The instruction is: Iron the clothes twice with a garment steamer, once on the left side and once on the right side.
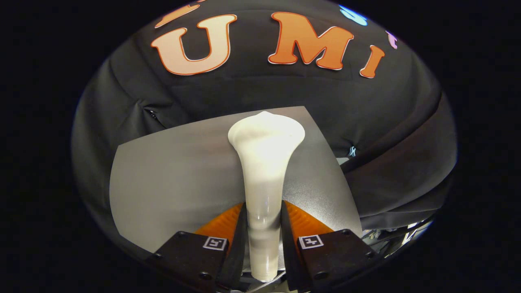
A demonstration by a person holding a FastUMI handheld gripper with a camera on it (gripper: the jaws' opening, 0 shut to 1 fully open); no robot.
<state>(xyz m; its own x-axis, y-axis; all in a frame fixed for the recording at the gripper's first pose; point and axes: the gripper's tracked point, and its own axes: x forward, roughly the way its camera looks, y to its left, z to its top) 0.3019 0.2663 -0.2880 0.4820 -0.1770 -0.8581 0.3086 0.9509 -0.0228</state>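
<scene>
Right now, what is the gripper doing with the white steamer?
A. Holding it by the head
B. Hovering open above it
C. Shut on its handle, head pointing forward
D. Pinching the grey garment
C: both fingers of the gripper press on the narrow handle of the steamer, whose wide head lies beyond them over the grey garment.

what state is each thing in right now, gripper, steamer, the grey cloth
gripper: shut on the steamer's handle, one finger pressing each side
garment steamer: held, white, its wide head pointing away beyond the fingers, over the cloth; no steam can be made out
grey garment: spread flat and smooth under the steamer, no clear creases; whether the steamer head touches it cannot be told
</scene>
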